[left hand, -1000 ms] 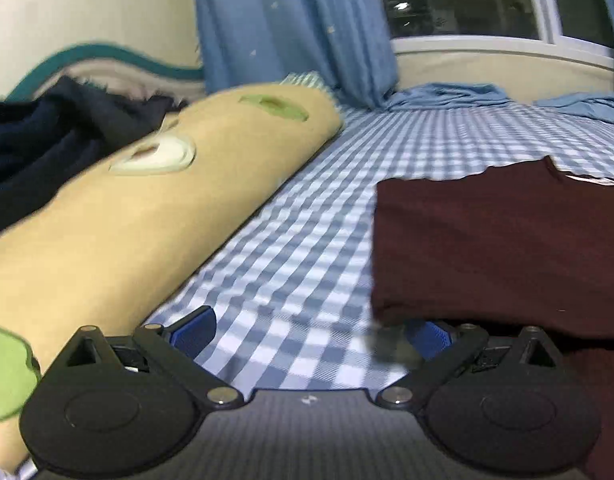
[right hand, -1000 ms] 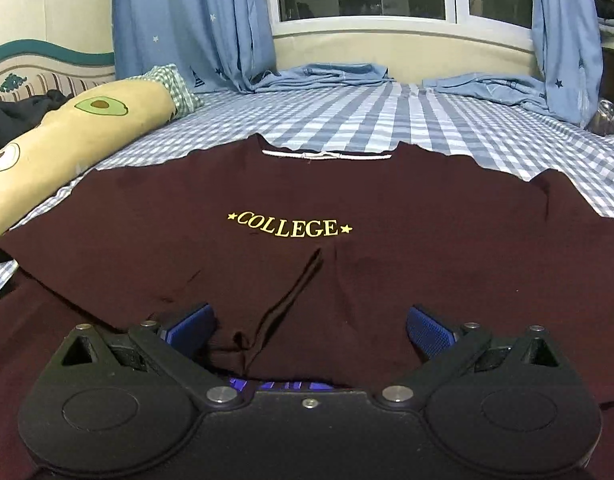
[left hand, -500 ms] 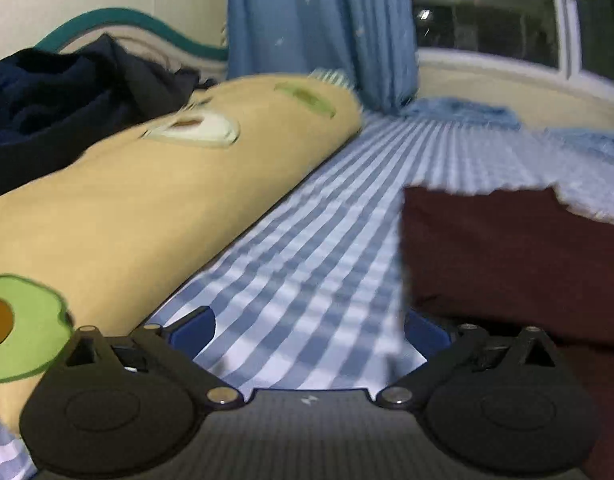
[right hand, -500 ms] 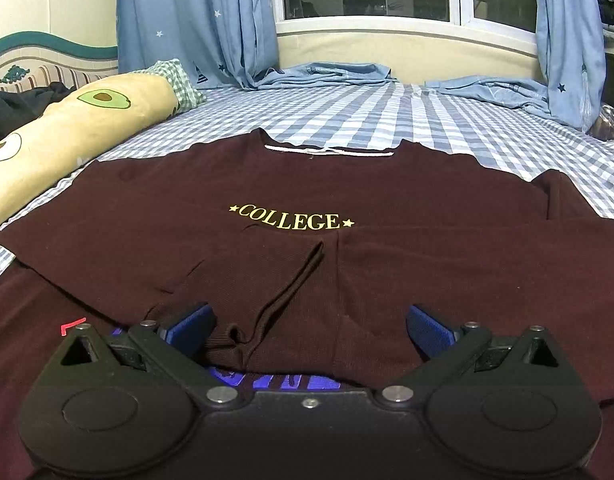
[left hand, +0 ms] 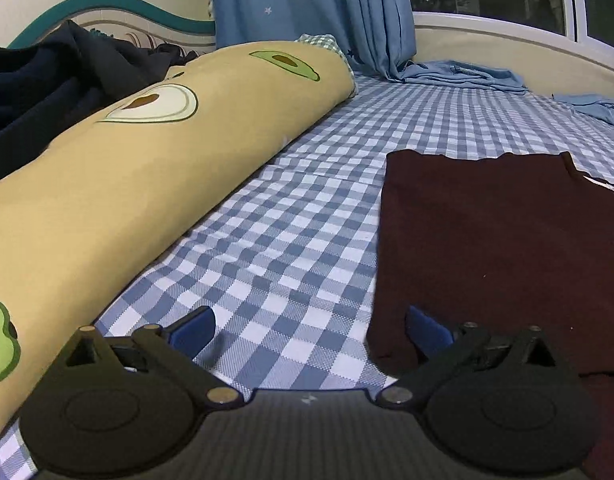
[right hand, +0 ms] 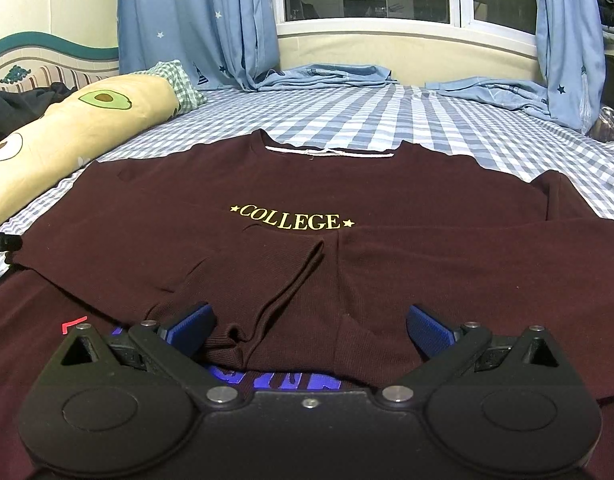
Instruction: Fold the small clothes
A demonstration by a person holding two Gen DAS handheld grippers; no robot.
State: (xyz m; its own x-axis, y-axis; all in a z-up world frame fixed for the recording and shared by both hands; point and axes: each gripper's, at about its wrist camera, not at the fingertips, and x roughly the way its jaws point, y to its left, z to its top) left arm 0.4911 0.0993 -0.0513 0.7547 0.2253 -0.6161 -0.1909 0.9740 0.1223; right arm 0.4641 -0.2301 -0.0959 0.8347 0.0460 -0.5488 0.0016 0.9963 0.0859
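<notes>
Maroon sweater (right hand: 387,200) flat mid-frame, sleeves folded in. Left gripper (left hand: 309,330) & right gripper (right hand: 307,326) both released, empty. Best grab hem corners evenly.

Your maroon sweatshirt (right hand: 387,200) is matt knit cloth, ribbed at the cuffs, with smooth yellow print lettering. You work on a bed sheet (left hand: 307,240) of woven checked cloth, fine visible weave. Your left claw (left hand: 309,328) and right claw (right hand: 309,326) are matt black plastic with shiny metal pivot pins and ridged blue pads (right hand: 189,328). The avocado bolster (left hand: 127,180) is smooth matt fabric. Curtains (right hand: 195,20) are thin soft cloth. The window frame (right hand: 387,34) looks glossy painted.
</notes>
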